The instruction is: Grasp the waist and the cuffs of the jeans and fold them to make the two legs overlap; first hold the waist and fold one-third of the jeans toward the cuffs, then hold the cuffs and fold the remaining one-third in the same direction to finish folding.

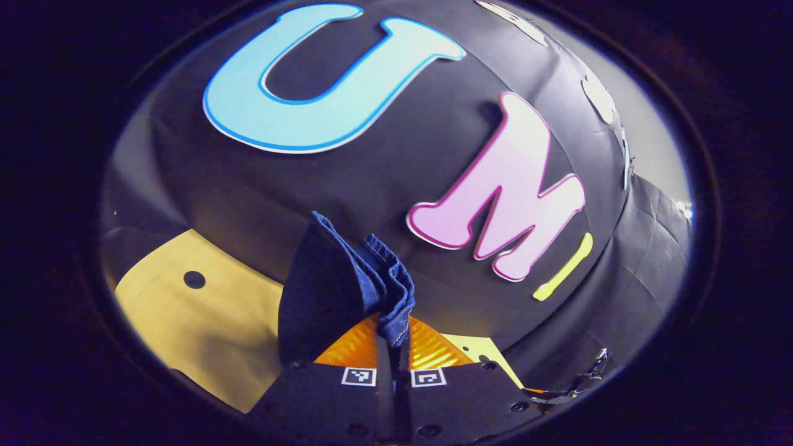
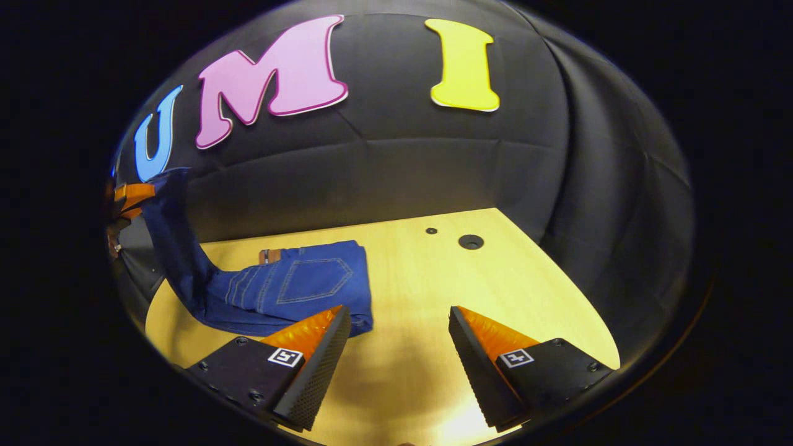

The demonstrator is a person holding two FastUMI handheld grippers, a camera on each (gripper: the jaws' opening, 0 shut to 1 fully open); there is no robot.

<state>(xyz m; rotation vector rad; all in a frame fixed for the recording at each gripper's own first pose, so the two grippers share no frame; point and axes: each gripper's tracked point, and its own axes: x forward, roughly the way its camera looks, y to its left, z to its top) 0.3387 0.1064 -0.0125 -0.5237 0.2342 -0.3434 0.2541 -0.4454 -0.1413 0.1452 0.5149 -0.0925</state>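
The dark blue jeans (image 2: 291, 288) lie on the wooden table (image 2: 433, 279) with the waist and back pocket flat near my right gripper (image 2: 396, 337). That gripper is open, hovering just right of the waist with nothing between its fingers. From the flat part a leg rises up to the far left, where my left gripper (image 2: 127, 198) holds it aloft. In the left gripper view my left gripper (image 1: 393, 356) is shut on a bunched cuff of the jeans (image 1: 347, 285), lifted above the table (image 1: 198, 322).
Black booth cloth walls stand behind and to the right of the table. Two small round holes (image 2: 471, 241) sit in the tabletop toward the back right. Bare wood stretches to the right of the jeans.
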